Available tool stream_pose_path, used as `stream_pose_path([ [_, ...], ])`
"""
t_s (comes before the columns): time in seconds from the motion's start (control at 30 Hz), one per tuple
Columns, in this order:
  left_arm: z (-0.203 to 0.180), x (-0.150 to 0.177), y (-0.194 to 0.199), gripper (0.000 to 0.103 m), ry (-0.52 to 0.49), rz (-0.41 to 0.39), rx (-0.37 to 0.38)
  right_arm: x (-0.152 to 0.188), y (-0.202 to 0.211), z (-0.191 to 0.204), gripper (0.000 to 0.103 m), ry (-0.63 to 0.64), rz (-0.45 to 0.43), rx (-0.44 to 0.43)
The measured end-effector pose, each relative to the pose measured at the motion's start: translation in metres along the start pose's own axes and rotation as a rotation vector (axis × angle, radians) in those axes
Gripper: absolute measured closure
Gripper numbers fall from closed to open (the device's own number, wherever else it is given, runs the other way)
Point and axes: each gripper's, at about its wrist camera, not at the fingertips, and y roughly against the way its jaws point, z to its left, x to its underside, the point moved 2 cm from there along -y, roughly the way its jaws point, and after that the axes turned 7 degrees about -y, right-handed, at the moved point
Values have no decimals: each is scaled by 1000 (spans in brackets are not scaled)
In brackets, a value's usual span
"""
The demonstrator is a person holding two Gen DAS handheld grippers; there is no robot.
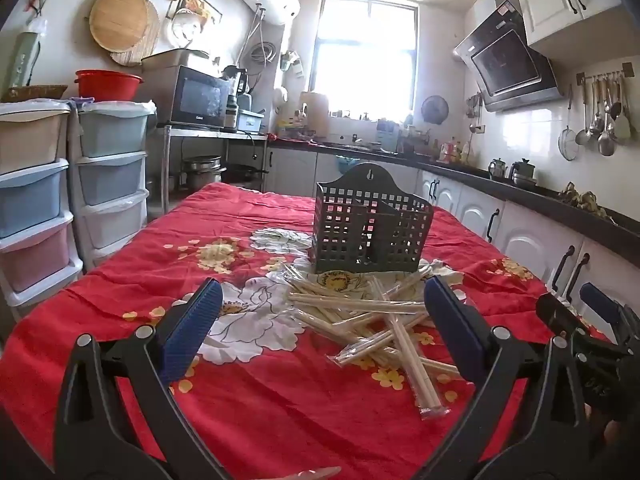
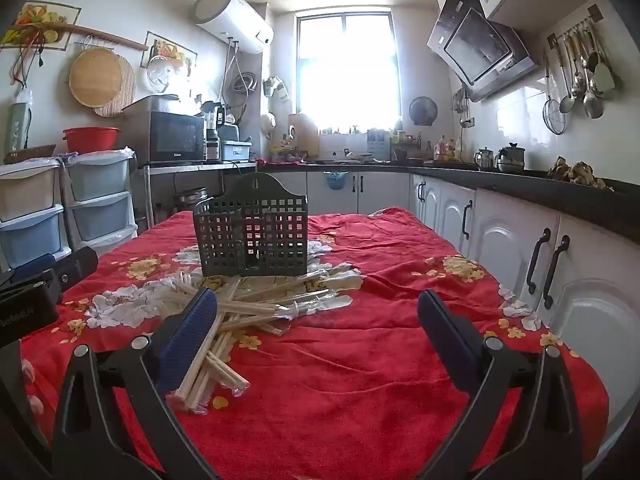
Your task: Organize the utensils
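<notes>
A dark green perforated utensil holder [image 1: 370, 224] [image 2: 252, 234] stands upright on the red floral tablecloth [image 1: 256, 404] [image 2: 360, 392]. In front of it lies a loose pile of wooden chopsticks in clear wrappers [image 1: 372, 320] [image 2: 248, 304]. My left gripper [image 1: 322, 300] hovers open just short of the pile, nothing between its blue pads. My right gripper [image 2: 318, 308] is open too, to the right of the pile, its left pad over some chopstick ends. The right gripper's body [image 1: 592, 340] shows at the right edge of the left wrist view.
Stacked plastic drawer units [image 1: 60, 184] [image 2: 52, 204] stand left of the table. White cabinets under a dark counter [image 1: 532, 236] [image 2: 520, 240] run along the right. A microwave [image 1: 196, 98] and a window [image 2: 348, 72] are at the back.
</notes>
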Motion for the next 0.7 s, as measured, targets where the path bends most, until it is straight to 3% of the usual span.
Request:
stream_pose_path([
  [0.7, -9, 0, 0, 10, 2, 0, 5, 1, 0, 2, 6, 7, -7, 1],
])
